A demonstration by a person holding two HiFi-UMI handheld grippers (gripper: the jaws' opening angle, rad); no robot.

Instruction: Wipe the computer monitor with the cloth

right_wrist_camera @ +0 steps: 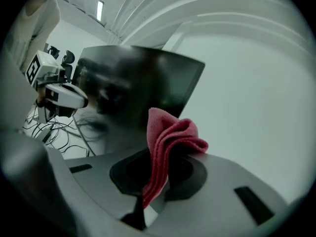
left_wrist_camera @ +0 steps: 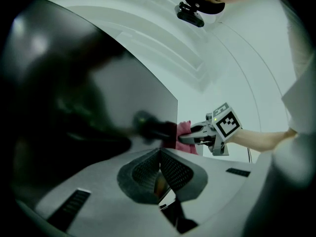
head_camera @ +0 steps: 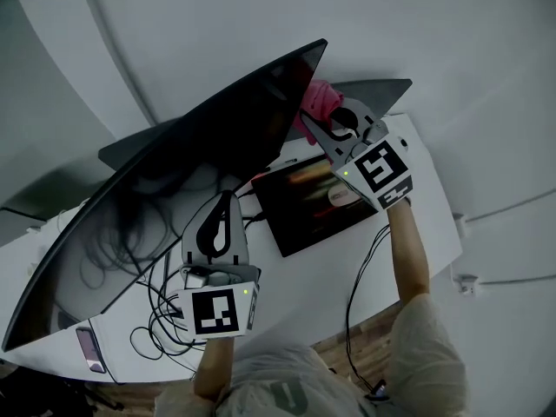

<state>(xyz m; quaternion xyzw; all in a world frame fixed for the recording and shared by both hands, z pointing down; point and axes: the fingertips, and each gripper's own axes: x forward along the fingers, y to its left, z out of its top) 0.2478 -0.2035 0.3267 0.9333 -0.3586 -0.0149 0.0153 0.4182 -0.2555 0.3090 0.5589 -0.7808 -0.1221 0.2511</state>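
A large dark computer monitor (head_camera: 174,189) stands tilted across the white desk (head_camera: 417,207). My right gripper (head_camera: 318,122) is shut on a pink cloth (head_camera: 318,101), which it holds against the monitor's right edge. The right gripper view shows the folded cloth (right_wrist_camera: 170,142) bunched between the jaws, just before the dark screen (right_wrist_camera: 133,83). My left gripper (head_camera: 222,205) hangs near the monitor's lower edge, its jaws shut with nothing between them (left_wrist_camera: 159,154). From the left gripper view the screen (left_wrist_camera: 98,112) fills the left side, and the right gripper (left_wrist_camera: 187,138) with the cloth (left_wrist_camera: 185,132) shows at its edge.
A dark tablet or laptop (head_camera: 317,202) lies flat on the desk under the right gripper. Tangled black cables (head_camera: 161,320) spread over the desk near the left gripper. A phone-like device (head_camera: 89,347) lies at the desk's near left. White walls surround the desk.
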